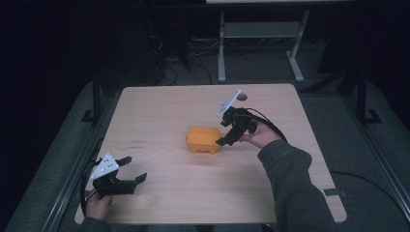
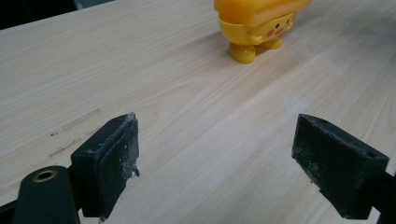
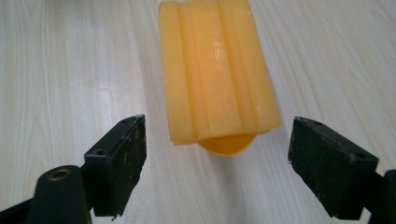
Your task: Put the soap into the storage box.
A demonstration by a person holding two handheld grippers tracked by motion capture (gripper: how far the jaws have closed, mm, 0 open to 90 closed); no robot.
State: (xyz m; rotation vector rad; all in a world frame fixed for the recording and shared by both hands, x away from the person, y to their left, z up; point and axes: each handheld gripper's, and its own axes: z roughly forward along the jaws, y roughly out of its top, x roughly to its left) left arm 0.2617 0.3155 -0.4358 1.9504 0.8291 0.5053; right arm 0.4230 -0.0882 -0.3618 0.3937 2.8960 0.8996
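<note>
High view: yellow toy [image 1: 203,139] is sitting near the middle of the light wood table [image 1: 159,106]. Right gripper [image 1: 223,141] is hovering just beside the toy on its right, tip angled down toward it, held by the person's right hand [image 1: 261,135] with a grey sleeve [image 1: 290,183] trailing back from it. Grey three-cornered plate [image 1: 230,102] is sticking up behind the toy's far right side. Left gripper [image 1: 133,169] is sitting well apart from the toy, toward the near left corner of the table, jaws spread, pointing roughly toward the toy; left hand [image 1: 98,203] is gripping it from behind

Left gripper view: both black jaws are standing wide apart with bare table between them, nothing held. Toy [image 2: 256,25] is standing well ahead of the jaws, on two stubby feet, small face with pink cheeks showing, ridged slab on top. Faint scuff marks [image 2: 74,126] are showing on the wood, short of the toy and to its left

Right gripper view: jaws are spread, not touching anything. Toy's ridged yellow top [image 3: 217,70] is lying between and just ahead of the jaws, near end roughly level with the jaw tips, rounded darker yellow part peeking out under that end
</note>
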